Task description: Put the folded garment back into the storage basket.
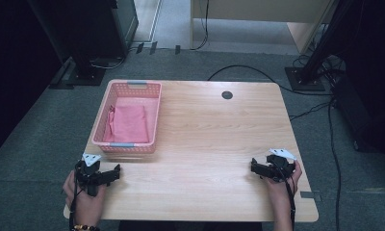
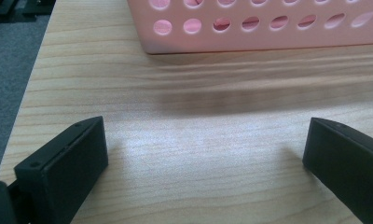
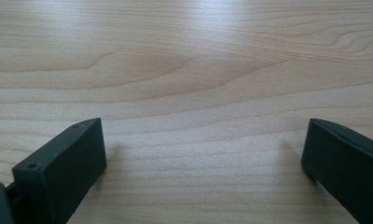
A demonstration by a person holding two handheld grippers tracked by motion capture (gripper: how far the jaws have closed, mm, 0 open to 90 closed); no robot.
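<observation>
Cloth (image 1: pixel 128 123) in basket (image 1: pixel 100 120) looks soft, light, limp; pinch a folded edge; both tools, left (image 1: pixel 114 171) and right (image 1: pixel 254 166), gape empty.

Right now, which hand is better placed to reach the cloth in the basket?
Left. The left tool sits just in front of the pink basket holding the cloth, jaws open, basket wall close ahead. The right tool is across the table, facing bare wood.

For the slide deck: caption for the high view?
Open grippers rest on table; pink cloth in basket.
</observation>
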